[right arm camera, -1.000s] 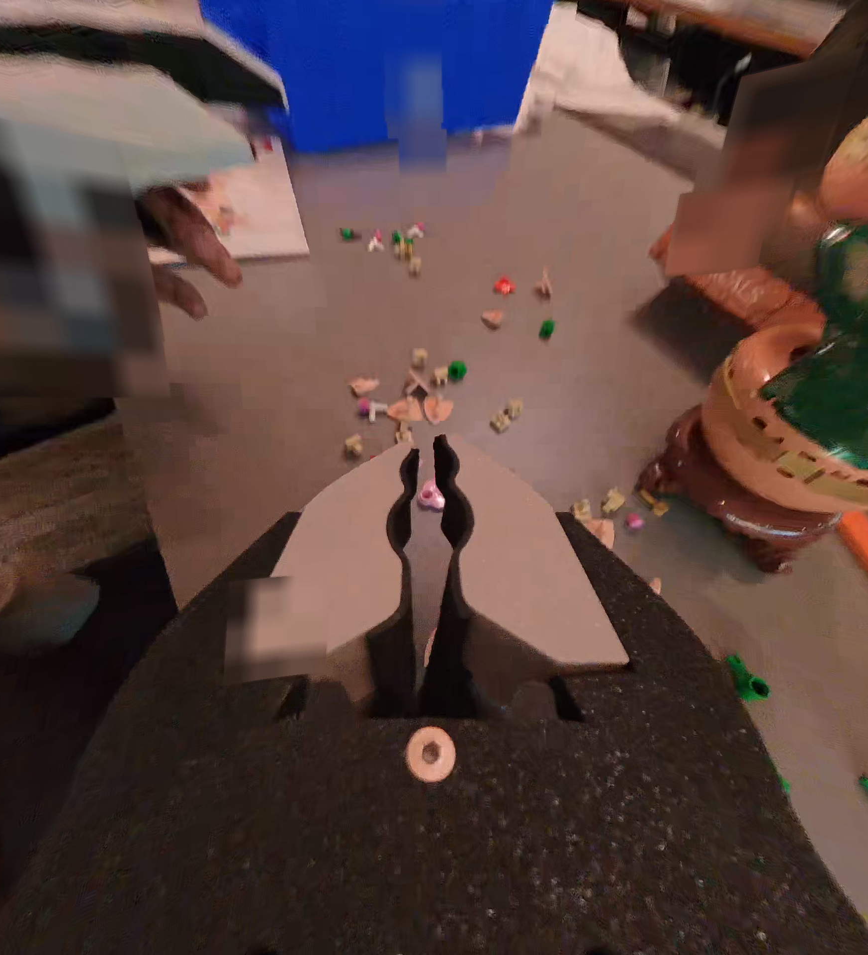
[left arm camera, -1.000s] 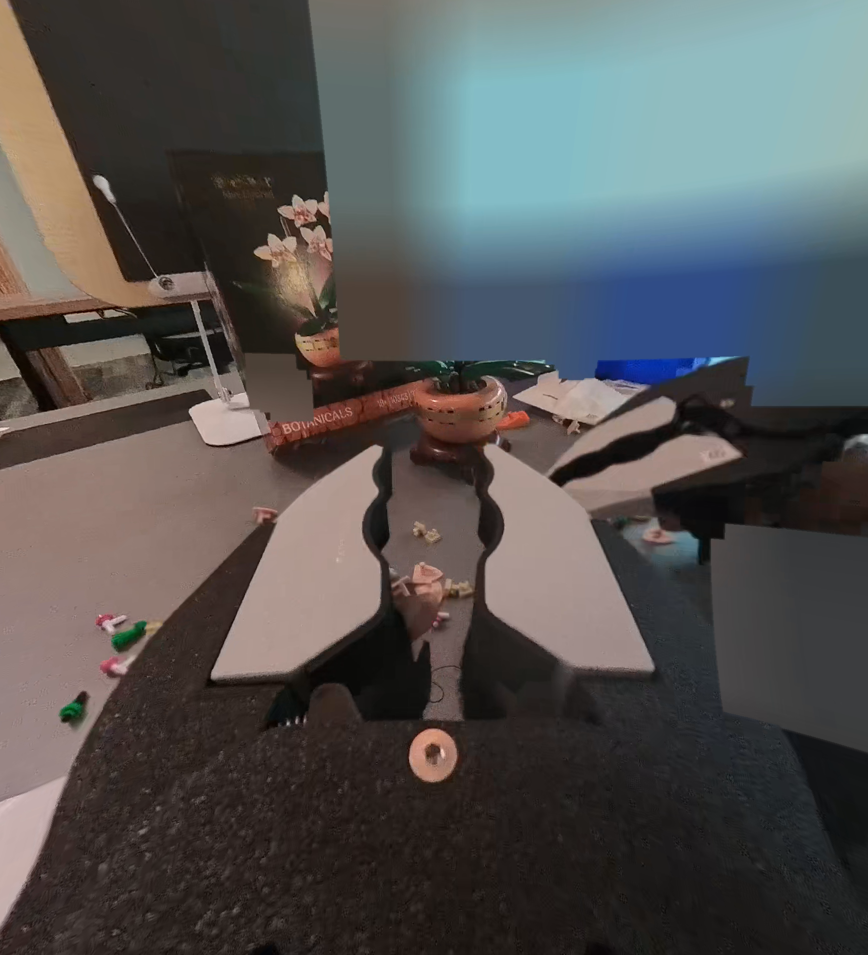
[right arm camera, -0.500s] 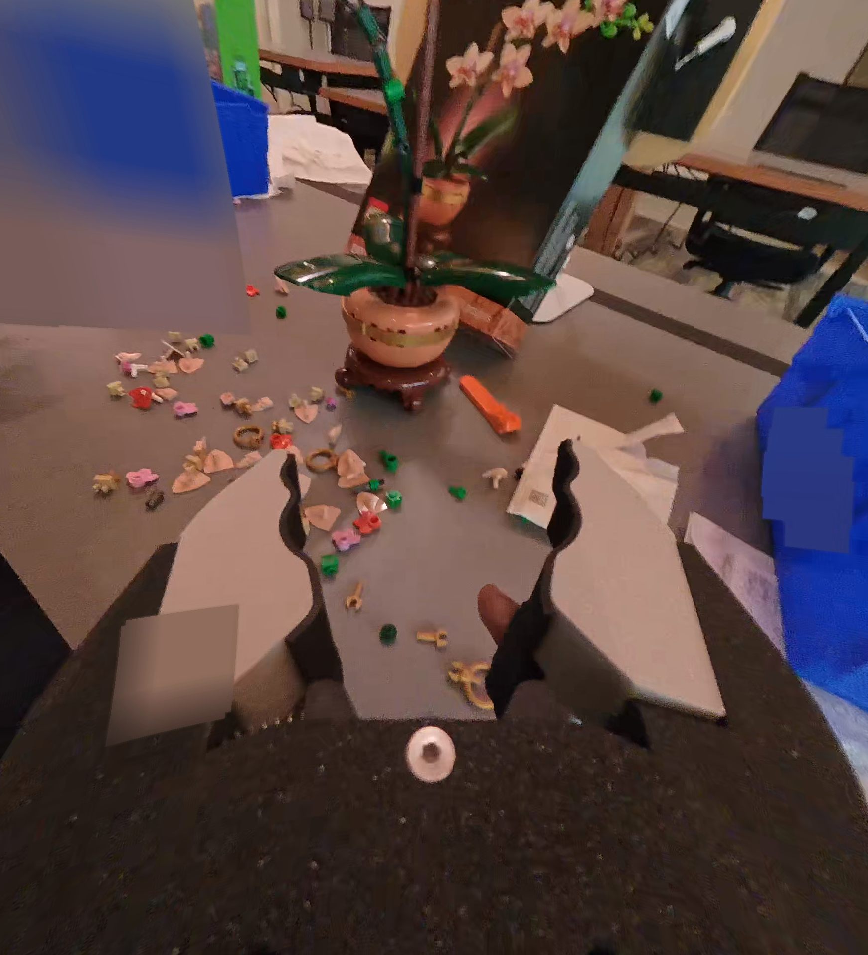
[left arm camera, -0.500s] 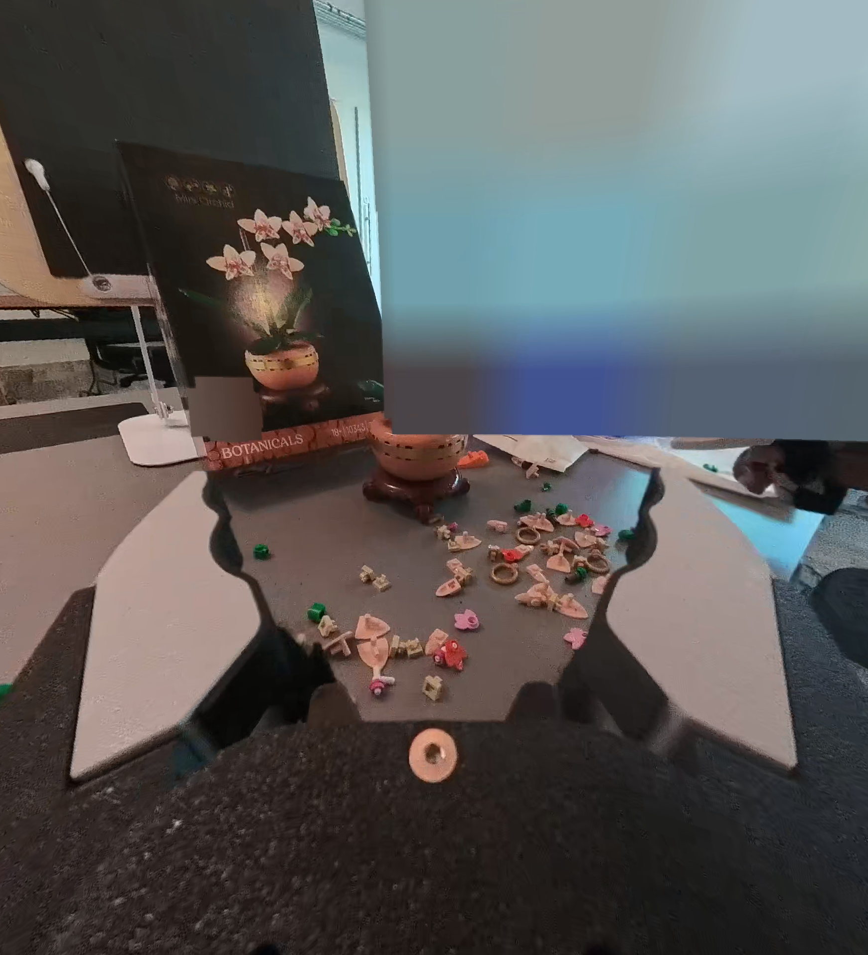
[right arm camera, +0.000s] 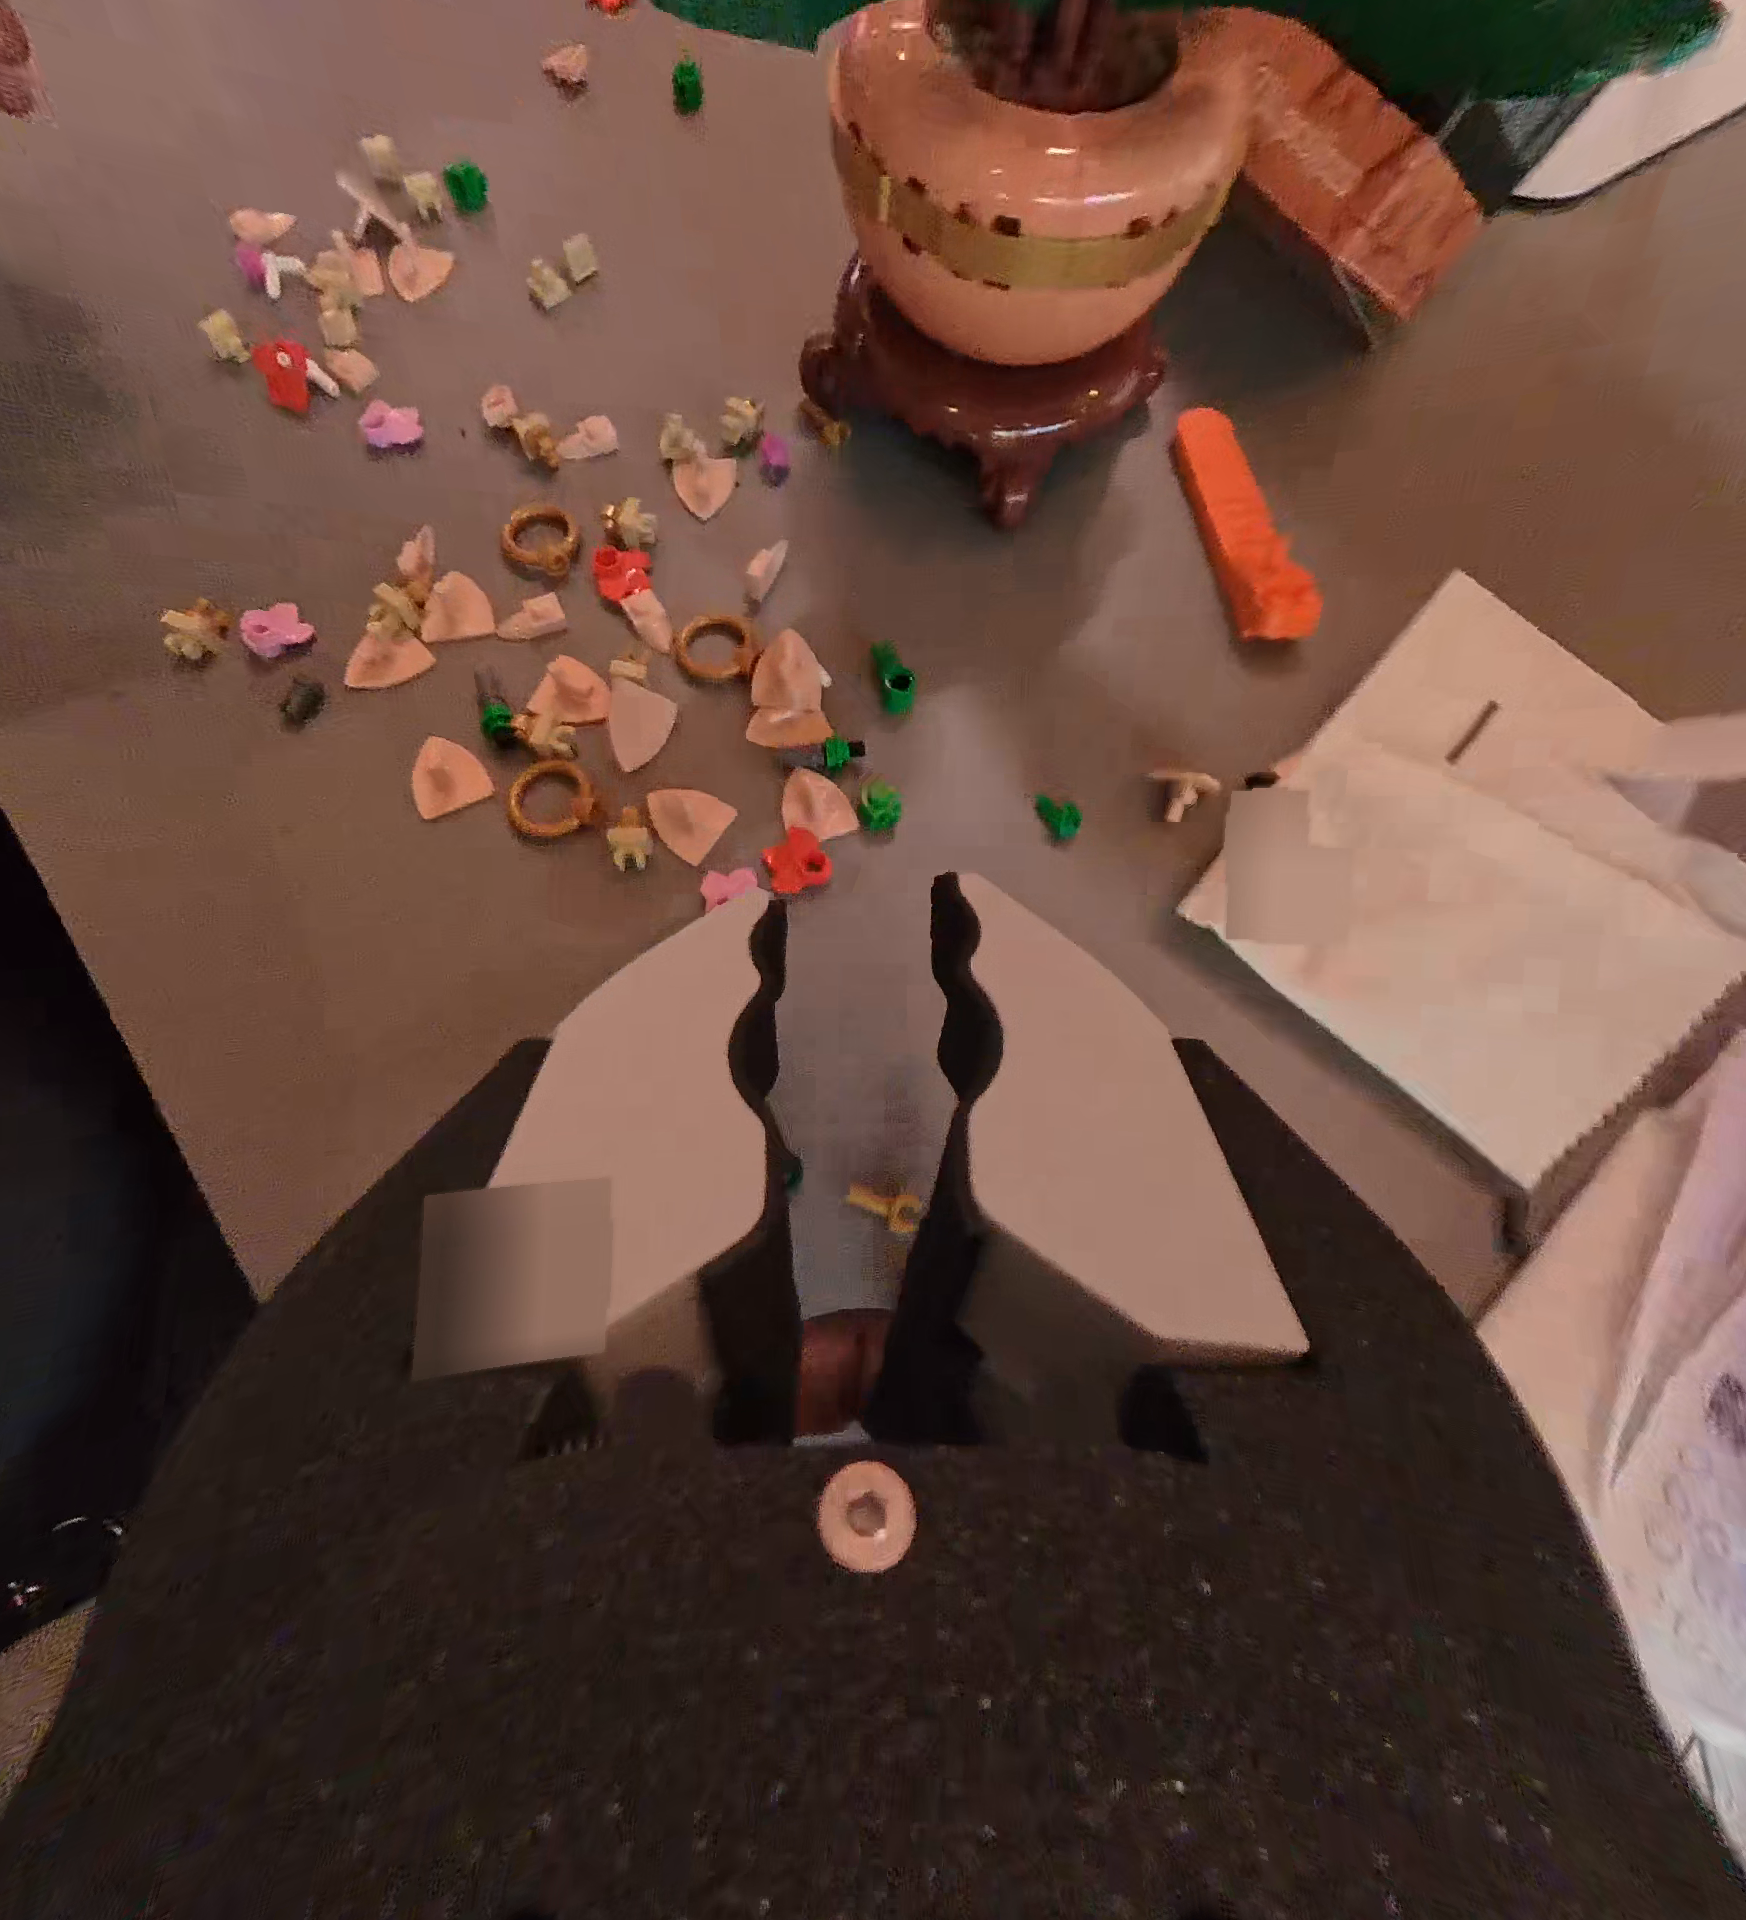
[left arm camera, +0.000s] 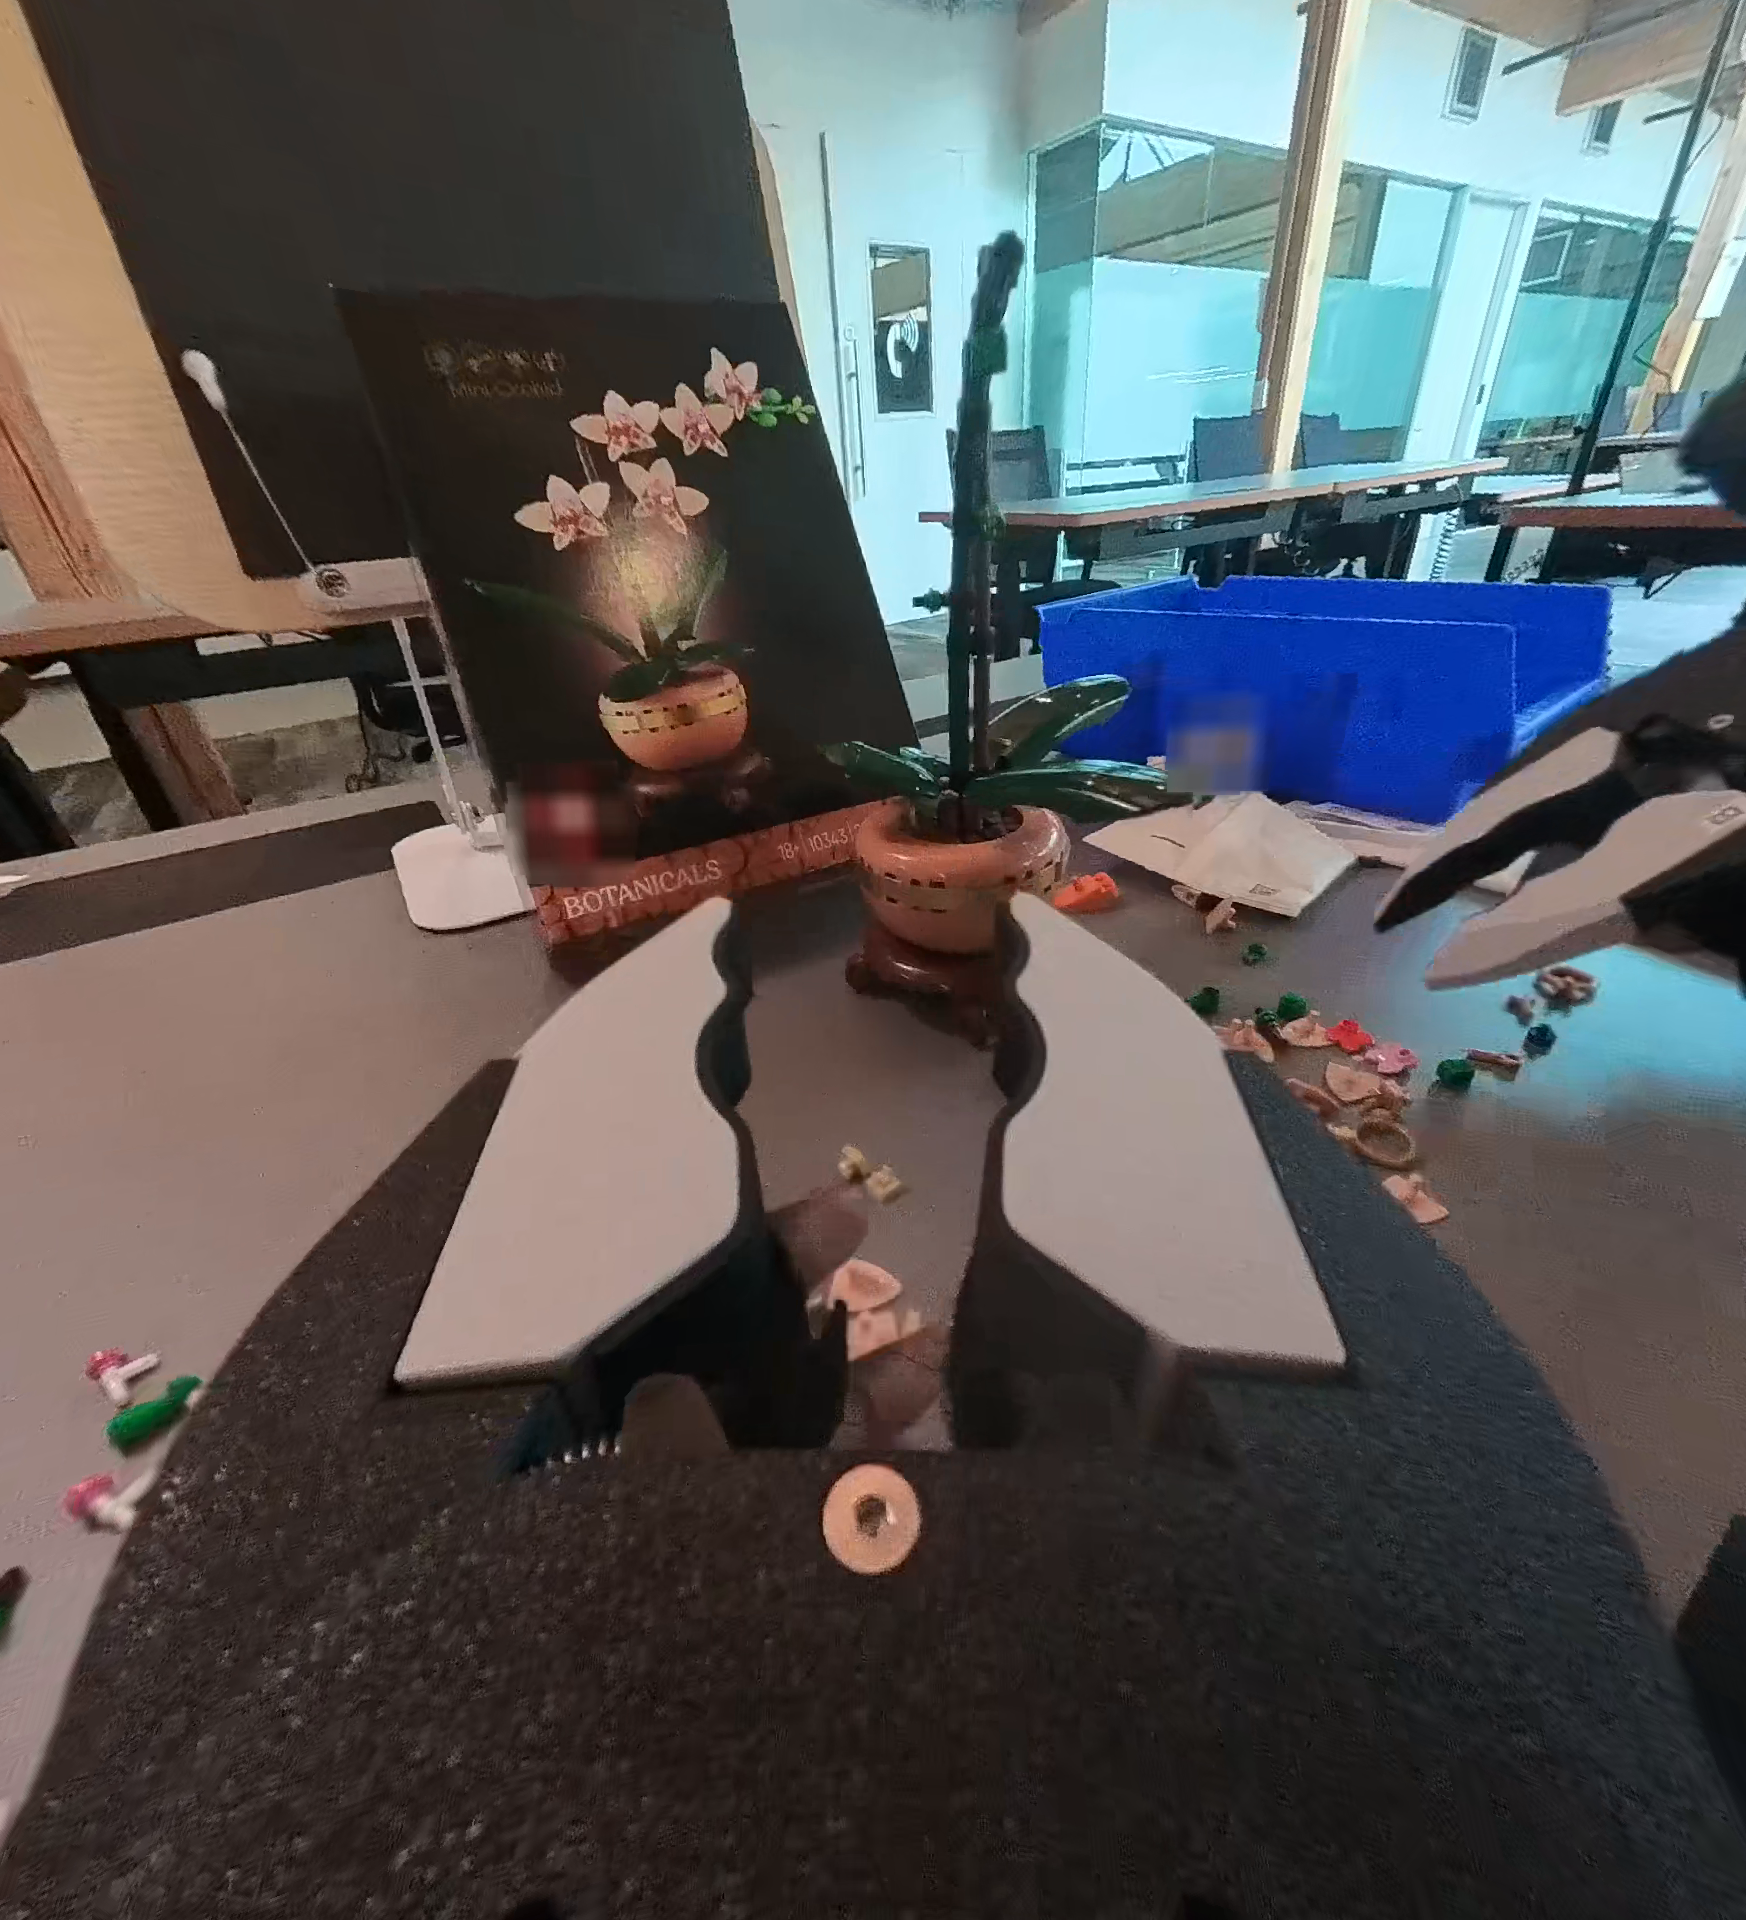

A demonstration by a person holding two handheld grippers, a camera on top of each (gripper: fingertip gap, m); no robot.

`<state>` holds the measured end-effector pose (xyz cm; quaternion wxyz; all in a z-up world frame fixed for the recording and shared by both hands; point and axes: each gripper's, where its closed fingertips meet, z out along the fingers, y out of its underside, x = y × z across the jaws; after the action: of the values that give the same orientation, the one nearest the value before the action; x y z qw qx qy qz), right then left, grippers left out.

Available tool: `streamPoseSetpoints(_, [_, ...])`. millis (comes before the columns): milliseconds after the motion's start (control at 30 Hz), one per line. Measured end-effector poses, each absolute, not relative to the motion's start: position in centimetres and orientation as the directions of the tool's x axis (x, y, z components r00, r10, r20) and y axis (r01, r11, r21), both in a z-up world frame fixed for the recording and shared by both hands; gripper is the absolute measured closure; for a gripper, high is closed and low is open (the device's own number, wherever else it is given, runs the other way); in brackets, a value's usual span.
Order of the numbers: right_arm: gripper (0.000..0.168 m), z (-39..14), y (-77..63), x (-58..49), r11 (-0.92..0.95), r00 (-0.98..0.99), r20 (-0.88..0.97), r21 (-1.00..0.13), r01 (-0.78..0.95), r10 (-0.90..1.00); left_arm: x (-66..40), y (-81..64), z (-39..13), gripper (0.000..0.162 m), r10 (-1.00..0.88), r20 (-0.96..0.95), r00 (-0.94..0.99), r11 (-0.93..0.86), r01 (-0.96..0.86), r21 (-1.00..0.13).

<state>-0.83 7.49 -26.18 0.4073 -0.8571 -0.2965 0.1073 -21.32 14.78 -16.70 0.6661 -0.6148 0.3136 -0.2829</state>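
Observation:
A tan brick-built flower pot (left arm camera: 957,883) with green leaves and a tall dark stem (left arm camera: 973,520) stands on the grey table (left arm camera: 173,1091). My left gripper (left arm camera: 869,920) is partly open and empty, with its tips framing the pot's brown base. Small peach pieces (left arm camera: 864,1288) lie on the table under its jaws. My right gripper (right arm camera: 858,904) is partly open and empty, low over the table. Its tips are just short of a red flower piece (right arm camera: 796,860) and a pink one (right arm camera: 729,885). A small gold piece (right arm camera: 884,1205) lies between its fingers. The pot (right arm camera: 1035,229) is ahead of it.
Many loose peach, gold, green and red pieces (right arm camera: 578,665) are scattered left of the pot. An orange tool (right arm camera: 1243,540) and a white paper bag (right arm camera: 1451,914) lie to the right. A dark picture box (left arm camera: 640,582), a white stand base (left arm camera: 453,883) and a blue bin (left arm camera: 1316,696) stand behind. The grippers' ends are close to 25 centimetres from one another. It is some 12 centimetres from my right tips to the pot (right arm camera: 1035,229).
Both grippers have narrowed from wide open. The right one has dropped closer to the scattered pieces and looks down on them. The left view now centres on the pot.

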Motion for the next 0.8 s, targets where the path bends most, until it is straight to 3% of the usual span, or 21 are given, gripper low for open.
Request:
streamPoseSetpoints(333, [0.146, -28.8, 11.1, -3.6, -0.516, 0.598, -0.096, -0.627, 0.584, 0.795, -20.0, 13.6, -18.5, 0.117, -0.79, -0.149, 0.594, 0.104, -0.11, -0.988])
streamPoseSetpoints(533, [0.168, -28.9, 11.3, -4.3, -0.49, 0.598, -0.09, -0.677, 0.55, 0.796, -20.4, 13.5, -18.8, 0.115, -0.796, -0.142, 0.588, 0.093, -0.113, -0.989])
streamPoseSetpoints(667, [0.168, -27.4, 11.1, -4.4, -0.444, 0.629, -0.055, -0.757, 0.48, 0.775, -20.1, 12.6, -19.0, 0.116, -0.832, -0.096, 0.546, 0.056, -0.09, -0.994])
streamPoseSetpoints(800, [0.16, -27.2, 9.3, -5.0, -0.273, 0.467, 0.071, -0.729, 0.627, 0.882, -19.5, 11.5, -19.6, 0.116, -0.859, -0.118, 0.499, 0.065, -0.122, -0.99])
